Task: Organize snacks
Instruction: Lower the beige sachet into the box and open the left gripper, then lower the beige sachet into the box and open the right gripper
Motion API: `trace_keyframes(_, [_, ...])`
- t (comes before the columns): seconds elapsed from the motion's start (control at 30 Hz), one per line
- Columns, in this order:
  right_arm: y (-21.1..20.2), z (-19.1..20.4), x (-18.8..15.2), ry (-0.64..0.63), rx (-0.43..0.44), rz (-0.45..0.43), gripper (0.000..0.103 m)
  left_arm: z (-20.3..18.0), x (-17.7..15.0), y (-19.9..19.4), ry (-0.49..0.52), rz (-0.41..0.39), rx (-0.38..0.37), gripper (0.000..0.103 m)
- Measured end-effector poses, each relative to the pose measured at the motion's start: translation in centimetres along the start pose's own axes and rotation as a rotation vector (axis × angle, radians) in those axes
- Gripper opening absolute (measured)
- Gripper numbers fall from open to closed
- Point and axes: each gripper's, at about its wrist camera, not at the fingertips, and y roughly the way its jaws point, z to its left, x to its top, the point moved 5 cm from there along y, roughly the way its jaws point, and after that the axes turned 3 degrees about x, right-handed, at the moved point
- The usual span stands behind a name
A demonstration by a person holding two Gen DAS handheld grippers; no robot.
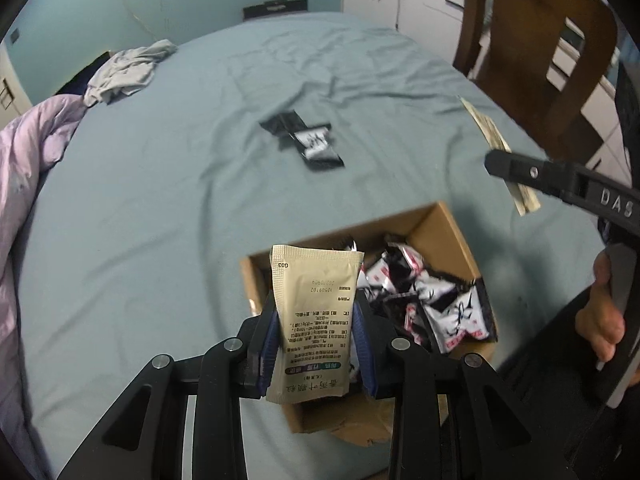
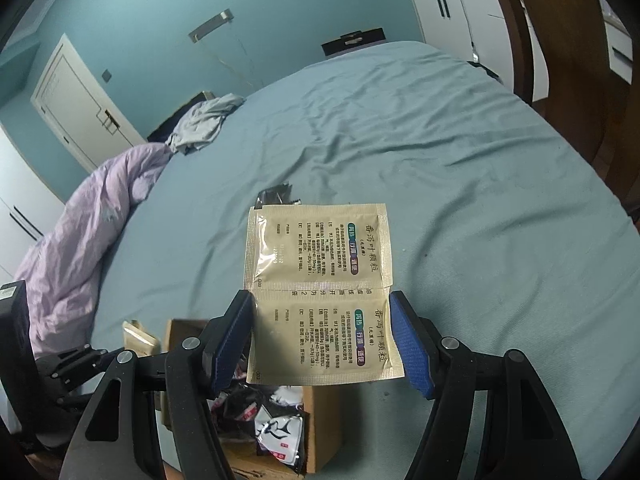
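Left gripper (image 1: pixel 316 328): blue pads narrow, pinching a single beige sachet (image 1: pixel 316 312) by its side edges, long axis running up along the fingers, top edge standing free above the tips. Directly beyond and below it, lower centre of the left wrist view, sits the open cardboard box (image 1: pixel 440 224), already holding a heap of black-and-white snack packets (image 1: pixel 432 292); the sachet hangs over the box's near-left corner, so a release there looks likely to land inside or clip the wall. Right gripper (image 2: pixel 322 334): pads set wider, clamping a joined pair of beige sachets (image 2: pixel 320 276) across its lower pouch, the upper pouch sticking out past the tips toward the bed; long axis also along the fingers. From that view the box (image 2: pixel 320 432) lies below and behind the fingers, lower left of centre, so this hand seems to need to pull back and tip down to reach it. Left hand judged nearer the box. Both grippers pitch downward over the blue bedsheet (image 1: pixel 160 200). One black packet (image 1: pixel 308 144) lies alone on the sheet, upper centre, well apart from the box. In the left wrist view the right gripper's finger (image 1: pixel 532 174) enters from the right edge, with the person's hand (image 1: pixel 604 312) behind it.
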Motion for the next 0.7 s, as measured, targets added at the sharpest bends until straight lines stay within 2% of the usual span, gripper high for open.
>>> trace_keyframes(0.23, [0.9, 1.4, 0.2, -0.058, -0.028, 0.022, 0.067, -1.2, -0.7, 1.7, 0.038, 0.031, -0.011, 0.036])
trace_keyframes(0.33, [1.0, 1.7, 0.3, -0.070, -0.030, 0.027, 0.067, -1.3, -0.7, 1.9, 0.060, 0.026, -0.001, 0.044])
trace_keyframes(0.4, [1.1, 1.6, 0.4, -0.068, -0.029, 0.028, 0.067, -1.3, -0.5, 1.6, 0.066, 0.009, 0.012, 0.063])
trace_keyframes(0.5, [1.2, 1.4, 0.5, -0.059, -0.028, 0.030, 0.067, -0.8, 0.1, 0.7, 0.043, -0.043, 0.028, 0.080])
trace_keyframes(0.63, [1.0, 1.4, 0.4, -0.068, -0.024, 0.024, 0.067, 1.2, 0.8, -0.9, -0.031, -0.087, 0.067, 0.083])
trace_keyframes(0.7, [0.6, 2.0, 0.0, -0.108, -0.050, 0.013, 0.067, 2.5, 0.9, -1.8, -0.056, -0.113, 0.118, 0.083])
